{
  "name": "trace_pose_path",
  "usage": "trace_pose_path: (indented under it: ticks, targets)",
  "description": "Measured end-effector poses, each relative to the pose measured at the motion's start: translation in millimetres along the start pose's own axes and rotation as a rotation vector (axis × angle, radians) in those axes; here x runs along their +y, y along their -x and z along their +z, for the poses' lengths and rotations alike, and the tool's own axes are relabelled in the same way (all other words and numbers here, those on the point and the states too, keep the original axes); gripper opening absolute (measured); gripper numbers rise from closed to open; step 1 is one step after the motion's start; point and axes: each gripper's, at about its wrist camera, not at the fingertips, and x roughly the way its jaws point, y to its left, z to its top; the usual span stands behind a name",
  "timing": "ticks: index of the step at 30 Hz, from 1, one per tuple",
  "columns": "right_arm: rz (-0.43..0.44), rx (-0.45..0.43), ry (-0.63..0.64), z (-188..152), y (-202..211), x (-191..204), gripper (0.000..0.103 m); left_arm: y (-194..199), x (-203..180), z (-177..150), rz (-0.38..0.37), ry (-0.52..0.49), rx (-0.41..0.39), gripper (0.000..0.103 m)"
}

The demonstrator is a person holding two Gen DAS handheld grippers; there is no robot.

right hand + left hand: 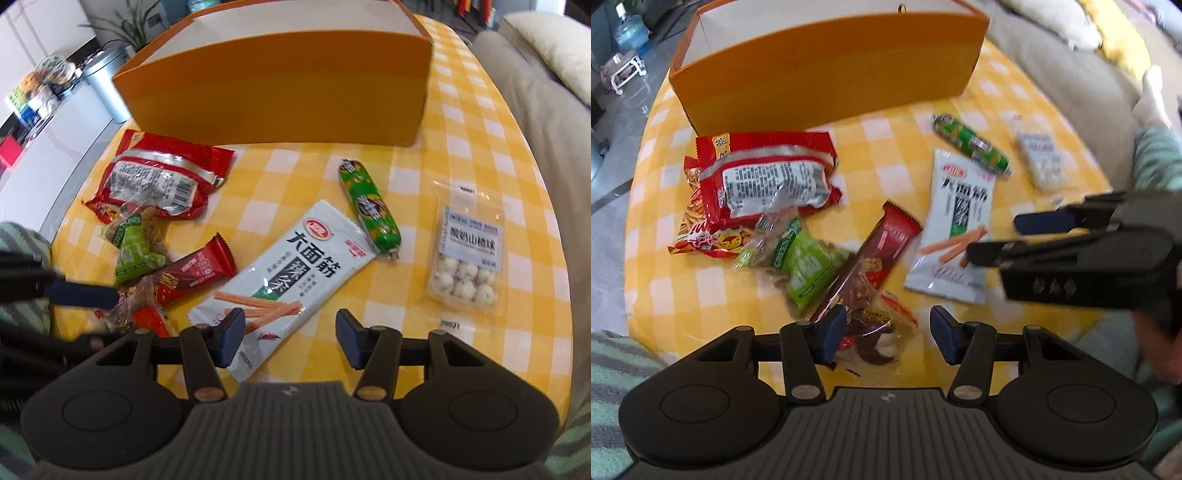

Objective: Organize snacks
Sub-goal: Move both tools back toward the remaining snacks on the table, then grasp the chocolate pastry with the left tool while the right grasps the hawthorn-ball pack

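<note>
An open orange box (827, 74) (280, 92) stands at the back of the yellow checked table (879, 155). Loose snacks lie in front of it: a red bag (764, 177) (159, 177), a green packet (809, 266) (133, 251), a dark red bar (886, 240) (192, 275), a white spicy-strip pack (956, 225) (288, 273), a green sausage (971, 144) (369, 205) and a clear pack of white balls (1041, 158) (465, 258). My left gripper (886, 334) is open over clear wrappers near the bar. My right gripper (290, 338) is open over the white pack's lower end; it also shows in the left wrist view (997, 236).
A beige sofa (1071, 74) with cushions lies beyond the table on the right. A metal bin (107, 77) and white shelving stand at the left. A water bottle (629, 31) sits on the floor far left.
</note>
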Motion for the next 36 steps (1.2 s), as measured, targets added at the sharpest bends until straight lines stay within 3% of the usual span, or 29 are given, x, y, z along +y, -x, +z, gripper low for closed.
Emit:
trace_pose_path:
  ticks: [11,23,29,36]
  targets:
    - [-0.007,0.036,-0.044,-0.7,-6.2,-4.9,0.053,-15.6,-1.2,-2.9,-0.033,0.005,0.052,0.049]
    - [-0.08,0.032,-0.086,1.4,-3.8,-15.5,0.053,-21.7,-20.7,-5.1,0.027,-0.127,0.104,0.051]
    - [-0.097,0.032,-0.073,1.5,-2.5,-14.3,0.054,-17.4,-13.3,-5.3,-0.001,-0.078,0.076,0.039]
    - [-0.155,0.007,-0.06,4.6,5.0,-18.6,0.054,1.1,-3.5,7.6,-0.063,0.015,-0.041,0.037]
